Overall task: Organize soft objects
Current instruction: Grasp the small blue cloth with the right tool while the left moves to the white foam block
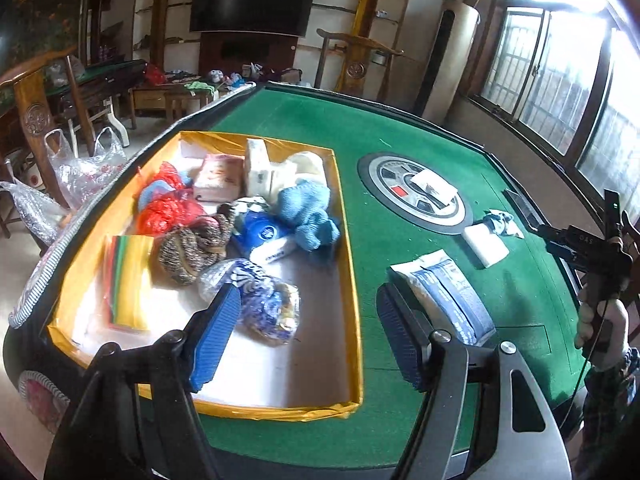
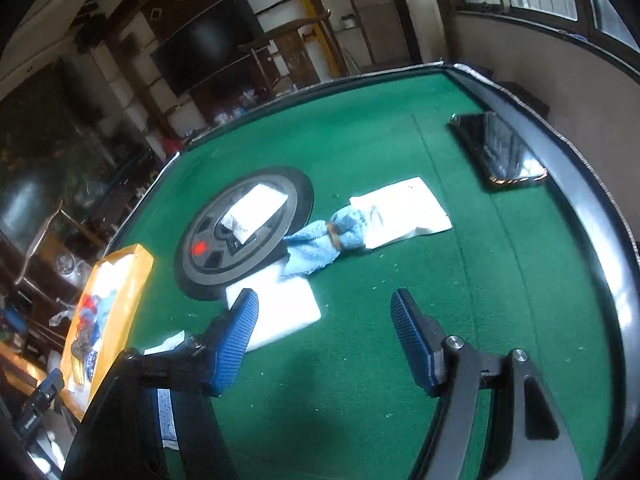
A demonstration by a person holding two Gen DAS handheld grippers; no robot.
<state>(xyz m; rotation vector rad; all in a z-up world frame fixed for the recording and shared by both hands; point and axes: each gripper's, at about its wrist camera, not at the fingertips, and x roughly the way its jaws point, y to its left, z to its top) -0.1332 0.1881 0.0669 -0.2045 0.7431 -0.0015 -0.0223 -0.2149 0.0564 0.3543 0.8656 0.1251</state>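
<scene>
Landmark: round grey-and-black dial plate [image 2: 244, 236] set in the middle of the green felt table [image 2: 400, 360]; every place below is given from it.
Collecting bin: shallow white tray with yellow taped rim [image 1: 348, 264], left of the dial, already holding knitted and bagged soft goods.
Left gripper [image 1: 308, 328]: blue-padded fingers spread wide apart, nothing between them; it hangs over the tray's near right rim.
Right gripper [image 2: 324, 340]: fingers likewise apart and empty, poised above bare felt on the near side of the dial.
Loose items: flat white foam-like pad [image 2: 276, 312] touching the dial's near edge; light blue banded cloth roll [image 2: 324, 242] just right of the dial; white plastic packet [image 2: 400, 212] beyond the cloth; white packet [image 2: 256, 210] lying on the dial itself; blue-and-white printed pouch [image 1: 448, 292] on the near side of the dial, toward the tray.
Key relation: the white pad lies directly ahead of the right gripper's left finger, slightly left of the gap's centre; its long axis runs from the dial toward the near edge.
Nearer hand: right for pad and cloth; left for the pouch, which sits just behind its right finger.
Judgement: a small leftward shift should centre the pad.
</scene>
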